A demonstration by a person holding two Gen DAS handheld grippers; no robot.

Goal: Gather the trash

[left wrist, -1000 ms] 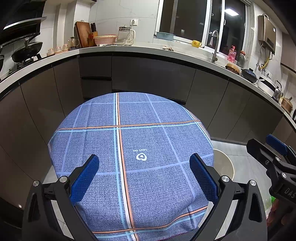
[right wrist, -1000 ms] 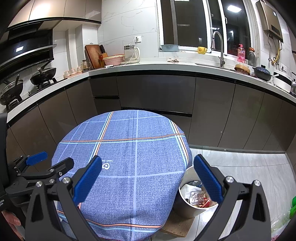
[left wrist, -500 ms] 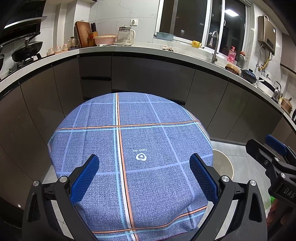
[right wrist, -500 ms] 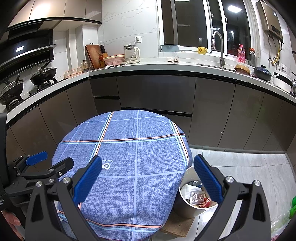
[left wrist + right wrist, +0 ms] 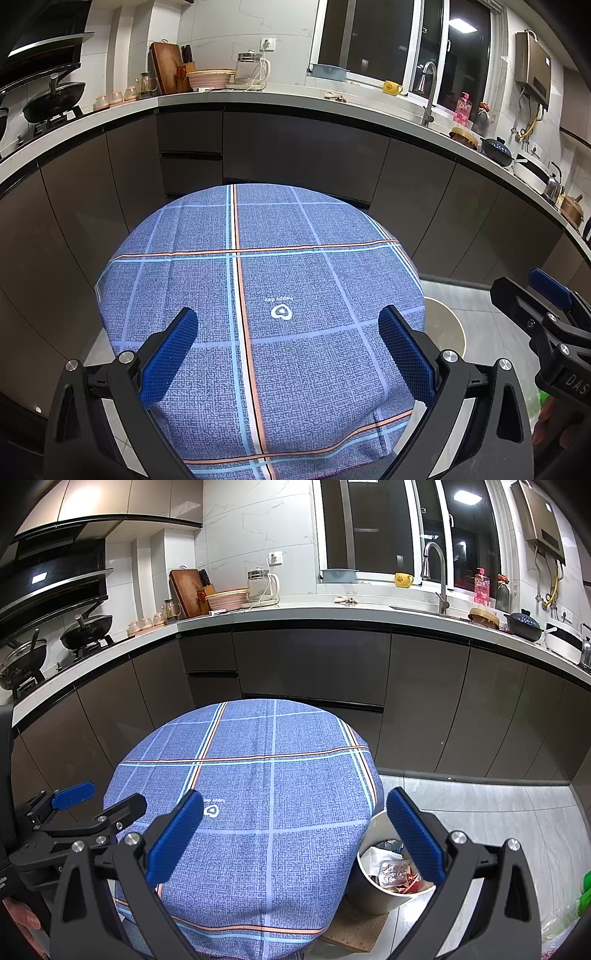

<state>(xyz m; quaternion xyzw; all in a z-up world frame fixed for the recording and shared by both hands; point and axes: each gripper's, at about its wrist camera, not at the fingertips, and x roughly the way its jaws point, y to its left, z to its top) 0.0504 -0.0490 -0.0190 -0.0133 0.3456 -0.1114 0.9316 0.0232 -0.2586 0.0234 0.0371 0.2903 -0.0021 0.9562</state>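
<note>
Blue tablecloth (image 5: 295, 280) checked with orange, white and pale-blue stripes; dark grey cabinets (image 5: 314, 664).

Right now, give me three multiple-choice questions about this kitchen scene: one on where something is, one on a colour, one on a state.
1. Where is the trash bin?
A. On the floor at the table's right edge
B. On the counter
C. On the table

2. What is the tablecloth's main colour?
A. Red
B. Blue
C. Green

3. How are the left gripper and right gripper?
A. Both shut on trash
B. One holds a bottle
C. Both open, empty

Answers: 1 A, the bin sits low beside the cloth; 2 B, blue with pale and orange stripes; 3 C, pads spread with nothing between.
</note>
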